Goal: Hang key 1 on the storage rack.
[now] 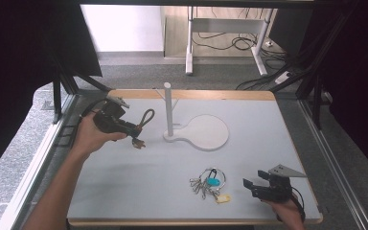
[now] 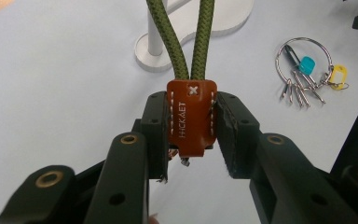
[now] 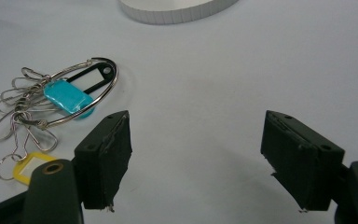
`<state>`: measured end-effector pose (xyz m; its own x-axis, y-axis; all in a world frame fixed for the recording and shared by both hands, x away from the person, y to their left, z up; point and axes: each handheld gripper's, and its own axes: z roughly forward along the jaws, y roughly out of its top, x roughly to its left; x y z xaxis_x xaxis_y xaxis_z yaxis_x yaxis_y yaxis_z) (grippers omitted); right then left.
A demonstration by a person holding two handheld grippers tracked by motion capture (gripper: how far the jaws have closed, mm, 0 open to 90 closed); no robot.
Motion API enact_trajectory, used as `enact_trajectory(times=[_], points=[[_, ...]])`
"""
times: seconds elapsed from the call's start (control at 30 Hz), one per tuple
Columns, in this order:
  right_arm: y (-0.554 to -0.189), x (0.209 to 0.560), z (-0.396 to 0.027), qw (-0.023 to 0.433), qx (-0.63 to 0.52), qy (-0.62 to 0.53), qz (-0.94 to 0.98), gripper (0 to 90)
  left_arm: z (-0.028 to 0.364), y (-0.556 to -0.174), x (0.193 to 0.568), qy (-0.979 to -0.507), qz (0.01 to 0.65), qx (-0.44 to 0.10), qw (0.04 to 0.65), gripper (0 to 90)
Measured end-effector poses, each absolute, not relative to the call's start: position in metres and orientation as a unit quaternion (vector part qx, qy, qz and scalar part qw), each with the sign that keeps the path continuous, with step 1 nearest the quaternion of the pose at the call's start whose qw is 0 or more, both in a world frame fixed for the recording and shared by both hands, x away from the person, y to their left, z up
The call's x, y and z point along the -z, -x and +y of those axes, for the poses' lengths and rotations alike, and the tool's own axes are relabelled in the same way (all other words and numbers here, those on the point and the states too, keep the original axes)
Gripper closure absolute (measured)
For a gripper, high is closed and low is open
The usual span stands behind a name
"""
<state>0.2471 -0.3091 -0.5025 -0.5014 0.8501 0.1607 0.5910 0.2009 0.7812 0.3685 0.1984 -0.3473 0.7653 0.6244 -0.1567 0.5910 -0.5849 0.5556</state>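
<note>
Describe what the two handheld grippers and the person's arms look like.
Both grippers, left gripper and right gripper, are black, with blocky fingers and brass-coloured rivets. The right one carries a grey three-cornered plate on top; a black cable trails from it. The forearms are bare, with no sleeves in sight.

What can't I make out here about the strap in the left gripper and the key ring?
- Leather tab on the green cord loop: its lower end and metal fitting sit behind the left gripper; the loop's top is cut off by the frame edge.
- Key ring: too small in the high view to count clips.
- Yellow tag: partly behind the right gripper.
</note>
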Motion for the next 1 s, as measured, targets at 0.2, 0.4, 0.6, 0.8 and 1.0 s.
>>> enact_trajectory(times=[0.2, 0.4, 0.6, 0.8, 1.0], points=[[-0.247, 0.503, -0.309, 0.154, -0.417, -0.476, 0.759, 24.9, 0.196, -0.377, 0.340, -0.888, 0.344, -0.031, 0.302, 66.4], [-0.247, 0.503, -0.309, 0.154, -0.416, -0.476, 0.759, 25.0, 0.195, -0.381, 0.335, -0.887, 0.346, -0.033, 0.305, 66.4], [-0.248, 0.504, -0.308, 0.155, -0.413, -0.473, 0.763, 25.0, 0.196, -0.391, 0.332, -0.880, 0.353, -0.033, 0.316, 66.4], [-0.248, 0.504, -0.307, 0.156, -0.413, -0.473, 0.763, 25.1, 0.198, -0.395, 0.327, -0.877, 0.354, -0.033, 0.323, 66.4], [-0.248, 0.505, -0.306, 0.156, -0.413, -0.473, 0.763, 25.1, 0.201, -0.403, 0.326, -0.872, 0.362, -0.029, 0.328, 66.4]])
